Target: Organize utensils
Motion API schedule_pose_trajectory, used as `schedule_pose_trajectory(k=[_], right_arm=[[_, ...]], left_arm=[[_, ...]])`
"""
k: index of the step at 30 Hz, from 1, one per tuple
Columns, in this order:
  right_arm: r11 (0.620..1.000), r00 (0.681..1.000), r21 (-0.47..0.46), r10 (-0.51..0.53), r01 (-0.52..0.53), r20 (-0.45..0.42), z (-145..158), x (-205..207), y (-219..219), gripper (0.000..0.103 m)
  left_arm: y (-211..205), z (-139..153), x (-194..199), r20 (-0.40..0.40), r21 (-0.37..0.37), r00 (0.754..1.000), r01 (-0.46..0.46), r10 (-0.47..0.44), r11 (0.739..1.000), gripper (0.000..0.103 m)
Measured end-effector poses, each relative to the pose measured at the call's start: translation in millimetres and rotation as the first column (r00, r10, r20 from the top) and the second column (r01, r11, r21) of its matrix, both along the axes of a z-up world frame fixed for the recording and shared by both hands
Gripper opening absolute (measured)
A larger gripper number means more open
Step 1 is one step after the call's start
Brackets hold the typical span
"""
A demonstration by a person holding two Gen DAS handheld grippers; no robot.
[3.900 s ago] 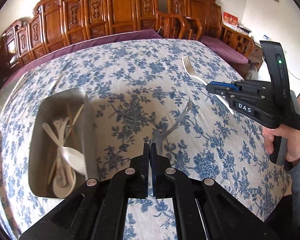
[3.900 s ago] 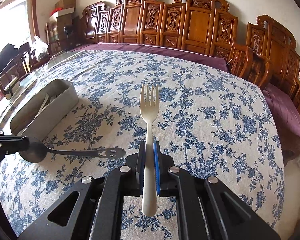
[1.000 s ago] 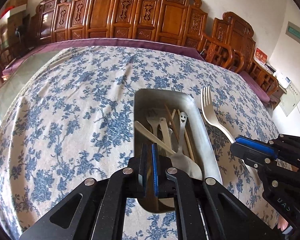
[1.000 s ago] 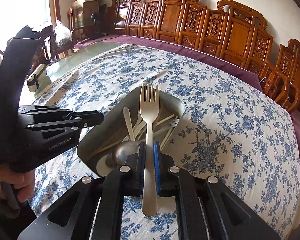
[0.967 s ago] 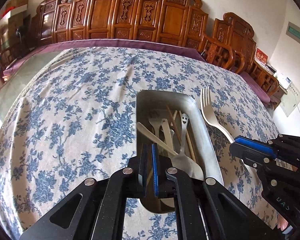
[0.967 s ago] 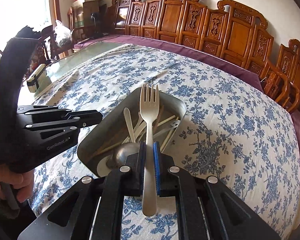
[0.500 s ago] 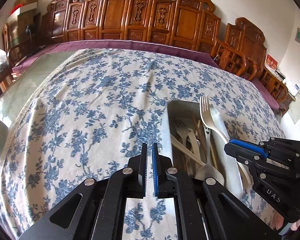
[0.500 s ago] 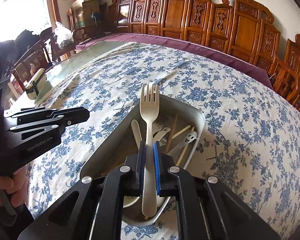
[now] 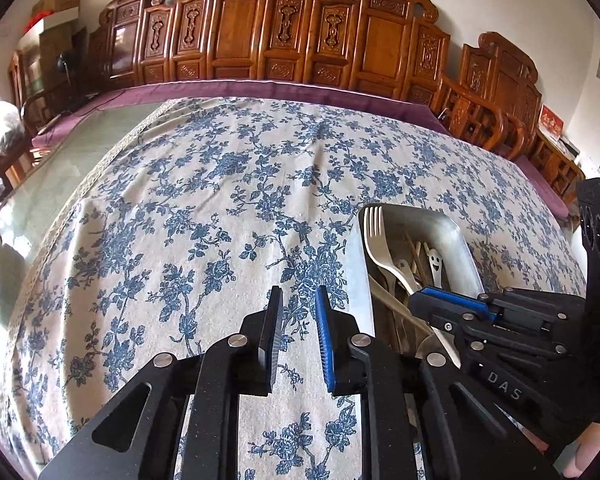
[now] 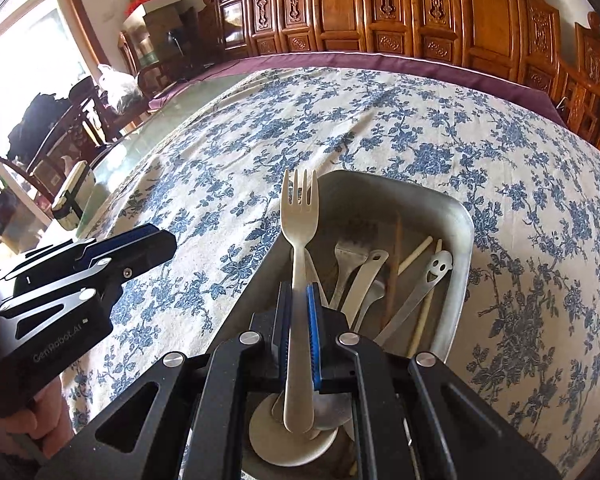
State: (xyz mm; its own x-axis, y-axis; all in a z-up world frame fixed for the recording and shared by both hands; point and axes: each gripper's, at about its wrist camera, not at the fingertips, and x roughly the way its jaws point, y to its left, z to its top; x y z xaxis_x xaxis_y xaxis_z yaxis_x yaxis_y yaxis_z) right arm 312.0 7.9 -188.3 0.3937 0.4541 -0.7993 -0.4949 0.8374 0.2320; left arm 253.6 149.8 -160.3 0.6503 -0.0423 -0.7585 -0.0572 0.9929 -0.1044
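My right gripper [image 10: 299,292] is shut on the handle of a cream plastic fork [image 10: 299,216], held over the near left part of a metal tray [image 10: 458,216]. The tray holds several utensils: a smiley-handled metal spoon [image 10: 424,288], chopsticks and pale spoons. In the left wrist view the fork [image 9: 380,240] and tray [image 9: 456,240] show at right, with the right gripper [image 9: 432,296] above the tray. My left gripper [image 9: 298,300] is open and empty over the tablecloth, left of the tray; it shows at left in the right wrist view [image 10: 156,244].
The table wears a blue floral cloth [image 9: 228,184], with bare glass [image 9: 40,196] at its left edge. Carved wooden chairs [image 9: 284,32] line the far side. A small box [image 10: 73,194] stands on the glass at left.
My left gripper has opened and shifted left, off the tray. My right gripper has brought the fork lower and further over the tray.
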Motion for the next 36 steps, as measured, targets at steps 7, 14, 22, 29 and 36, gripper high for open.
schedule_pose_trajectory(k=[7,14,22,29,36], right_arm=[[1.0,1.0,0.006,-0.028,0.028,0.004,-1.4,4.0,-7.1,0.012],[1.0,0.997,-0.017,-0.017,0.018,0.073,7.6,-10.3,-24.1,0.015],[0.999,0.987,-0.022,-0.041,0.045,0.158,30.5,-38.5,-60.5,0.03],[0.993,0.975,0.004,-0.113,0.114,0.193,49.8,-74.7,-106.7,0.052],[0.982,0.955,-0.015,-0.179,0.188,0.237,62.2,-106.1,-140.1,0.085]], left_arm=[[-4.3,-1.2,-0.3,0.0,0.013,1.0,0.012,-0.012,1.0,0.015],[-7.2,-0.9,-1.9,0.002,0.019,1.0,0.015,-0.015,1.0,0.015],[-21.2,-1.7,-11.4,0.012,0.045,0.999,0.035,-0.036,0.998,0.015],[-39.7,1.9,-26.5,0.037,0.054,0.997,0.061,-0.063,0.997,0.017],[-64.0,18.1,-53.4,0.081,0.084,0.993,0.077,-0.084,0.993,0.072]])
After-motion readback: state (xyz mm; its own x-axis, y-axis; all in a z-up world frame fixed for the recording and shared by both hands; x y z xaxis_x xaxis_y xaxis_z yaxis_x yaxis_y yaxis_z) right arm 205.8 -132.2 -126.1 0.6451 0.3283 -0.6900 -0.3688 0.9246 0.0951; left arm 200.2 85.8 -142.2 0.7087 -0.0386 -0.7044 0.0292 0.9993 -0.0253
